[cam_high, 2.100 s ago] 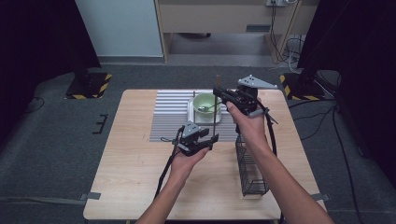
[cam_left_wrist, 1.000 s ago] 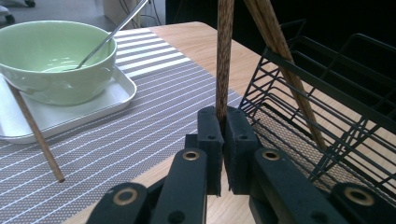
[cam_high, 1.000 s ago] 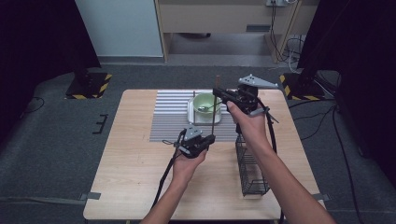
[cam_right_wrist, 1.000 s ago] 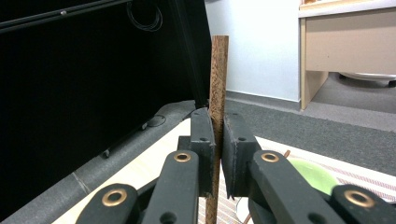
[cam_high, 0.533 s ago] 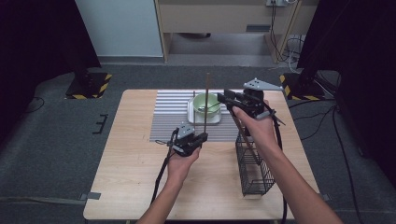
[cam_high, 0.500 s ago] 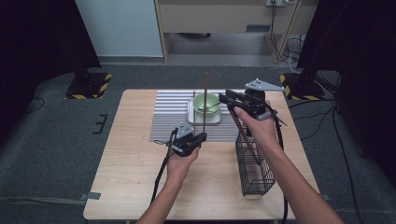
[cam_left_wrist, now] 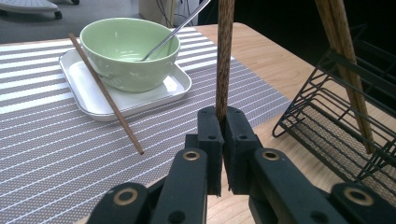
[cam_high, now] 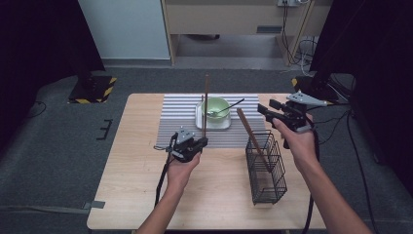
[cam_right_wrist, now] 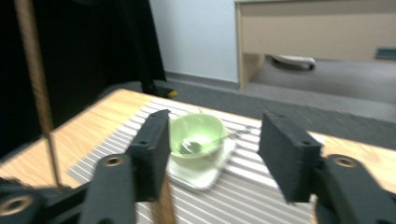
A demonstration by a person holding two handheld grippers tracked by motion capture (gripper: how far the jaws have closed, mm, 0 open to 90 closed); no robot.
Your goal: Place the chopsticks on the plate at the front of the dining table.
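Observation:
My left gripper (cam_high: 202,142) (cam_left_wrist: 223,126) is shut on a brown chopstick (cam_high: 206,102) (cam_left_wrist: 224,60) that stands upright in front of the green bowl (cam_high: 215,107) (cam_left_wrist: 128,51). The bowl holds a spoon (cam_high: 229,106) and sits on a white tray (cam_left_wrist: 88,100). My right gripper (cam_high: 267,107) (cam_right_wrist: 215,140) hovers past the far end of the black wire basket (cam_high: 265,168) (cam_left_wrist: 336,121). Its jaws have just been opening and nothing is between them. A second chopstick (cam_high: 251,131) (cam_left_wrist: 345,60) leans in the basket. A third chopstick (cam_left_wrist: 105,93) rests against the tray.
A grey striped placemat (cam_high: 180,119) covers the far middle of the wooden table (cam_high: 131,195). The basket stands on the right half, near my right forearm. Cables trail from both grippers toward the near edge.
My right gripper moved right and down from the bowl to the basket and its jaws opened. The chopstick it carried now leans in the basket. The left gripper barely shifted.

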